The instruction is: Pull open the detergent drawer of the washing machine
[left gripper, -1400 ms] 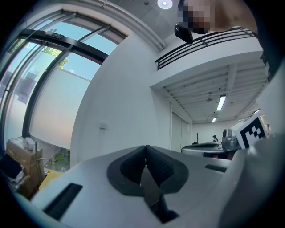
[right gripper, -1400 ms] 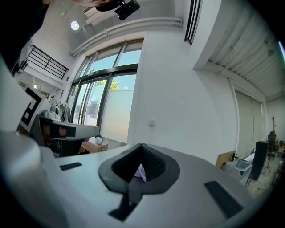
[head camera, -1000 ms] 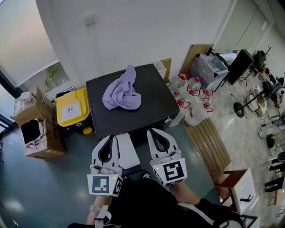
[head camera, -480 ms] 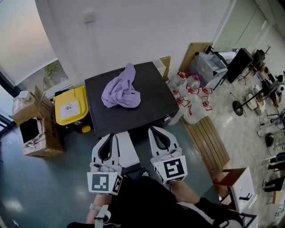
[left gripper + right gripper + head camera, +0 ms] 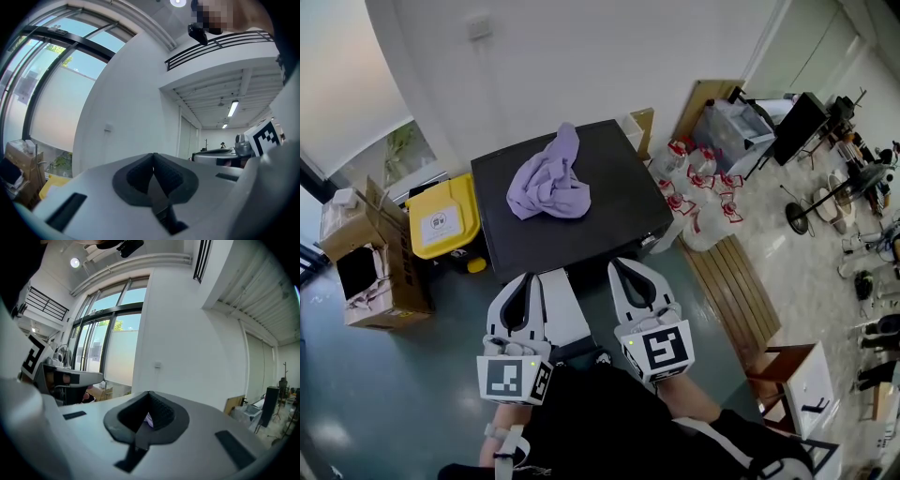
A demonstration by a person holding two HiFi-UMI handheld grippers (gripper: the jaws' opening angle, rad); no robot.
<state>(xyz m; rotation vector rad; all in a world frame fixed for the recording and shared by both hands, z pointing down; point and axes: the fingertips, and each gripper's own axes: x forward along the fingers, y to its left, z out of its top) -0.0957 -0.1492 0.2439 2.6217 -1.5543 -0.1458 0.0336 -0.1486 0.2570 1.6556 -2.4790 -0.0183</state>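
Two grippers sit closest to me, side by side. The left gripper [image 5: 532, 278] has its jaws pressed together on nothing, and the right gripper [image 5: 621, 267] is likewise closed and empty. Just ahead of both tips stands the washing machine [image 5: 609, 211], its dark top carrying a crumpled lilac cloth [image 5: 547, 180]. I cannot make out the detergent drawer: the machine's front is hidden below the top's near edge. A yellow bin [image 5: 441, 220] stands beside the machine on the left, and plastic bottles [image 5: 698, 192] cluster on its right.
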